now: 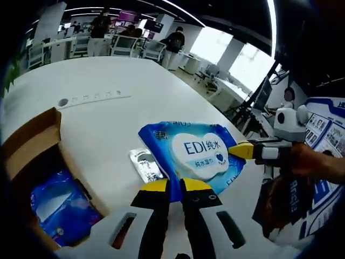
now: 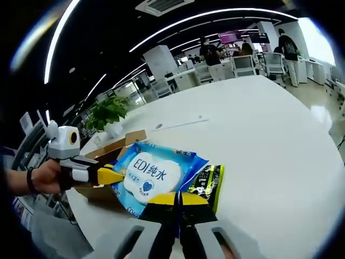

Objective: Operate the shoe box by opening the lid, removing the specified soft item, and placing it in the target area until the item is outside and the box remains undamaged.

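Wipes pack (image 1: 197, 154), blue, centre frame: soft, light, slick film, likely floppy; left gripper (image 1: 175, 186) and right gripper (image 2: 178, 198) each clamped on opposite edges.

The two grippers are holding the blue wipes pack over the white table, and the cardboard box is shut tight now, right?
Not quite. The cardboard box is open: the left gripper view shows its flap up and another blue pack inside. The rest is right: the left gripper and right gripper hold the blue wipes pack over the white table.
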Demonstrator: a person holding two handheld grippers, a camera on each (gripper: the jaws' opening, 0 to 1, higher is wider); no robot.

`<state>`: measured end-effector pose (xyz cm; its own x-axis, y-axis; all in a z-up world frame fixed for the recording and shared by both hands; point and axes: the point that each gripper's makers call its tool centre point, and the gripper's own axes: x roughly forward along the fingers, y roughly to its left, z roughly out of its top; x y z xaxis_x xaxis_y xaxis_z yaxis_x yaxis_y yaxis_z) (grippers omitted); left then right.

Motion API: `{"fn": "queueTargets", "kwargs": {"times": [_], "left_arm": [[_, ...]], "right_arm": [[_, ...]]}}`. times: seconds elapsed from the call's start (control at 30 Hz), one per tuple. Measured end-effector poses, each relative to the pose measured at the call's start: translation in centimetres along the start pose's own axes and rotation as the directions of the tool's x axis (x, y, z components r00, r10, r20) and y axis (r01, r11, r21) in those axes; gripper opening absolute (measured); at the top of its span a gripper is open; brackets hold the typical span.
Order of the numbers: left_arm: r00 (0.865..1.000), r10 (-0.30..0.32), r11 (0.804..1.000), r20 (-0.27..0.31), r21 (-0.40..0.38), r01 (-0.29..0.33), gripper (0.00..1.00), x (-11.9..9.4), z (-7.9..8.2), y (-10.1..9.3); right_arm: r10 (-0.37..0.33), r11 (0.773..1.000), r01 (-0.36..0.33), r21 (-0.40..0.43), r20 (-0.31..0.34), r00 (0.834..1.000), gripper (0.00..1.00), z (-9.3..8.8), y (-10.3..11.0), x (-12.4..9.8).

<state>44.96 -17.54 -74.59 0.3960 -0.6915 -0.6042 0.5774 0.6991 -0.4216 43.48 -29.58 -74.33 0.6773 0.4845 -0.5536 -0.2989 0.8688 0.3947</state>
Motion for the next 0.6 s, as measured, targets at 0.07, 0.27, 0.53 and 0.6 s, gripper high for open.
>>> {"fn": "queueTargets", "kwargs": {"times": [0.07, 0.27, 0.53, 0.6], "left_arm": [[1.0, 0.009, 1.0, 0.002, -0.014, -0.009, 0.06, 0.3, 0.0, 0.3], [0.999, 0.035, 0.998, -0.007, -0.048, -0.036, 0.06, 1.3, -0.1, 1.2], [0.998, 0.058, 0.996, -0.014, -0.068, -0.059, 0.06, 2.4, 0.1, 2.0], [0.998, 0.061, 0.996, -0.017, -0.069, -0.062, 0.06, 2.6, 0.1, 2.0]], "right_arm": [[0.006, 1.0, -0.006, -0.008, -0.008, 1.0, 0.0, 0.3, -0.3, 0.5], [0.023, 0.999, -0.025, -0.048, -0.057, 0.998, 0.0, 0.8, -1.2, 2.3], [0.033, 0.997, -0.039, -0.062, -0.09, 0.995, 0.0, 1.1, -2.4, 3.7], [0.035, 0.997, -0.042, -0.065, -0.096, 0.995, 0.0, 1.1, -2.7, 3.9]]}}
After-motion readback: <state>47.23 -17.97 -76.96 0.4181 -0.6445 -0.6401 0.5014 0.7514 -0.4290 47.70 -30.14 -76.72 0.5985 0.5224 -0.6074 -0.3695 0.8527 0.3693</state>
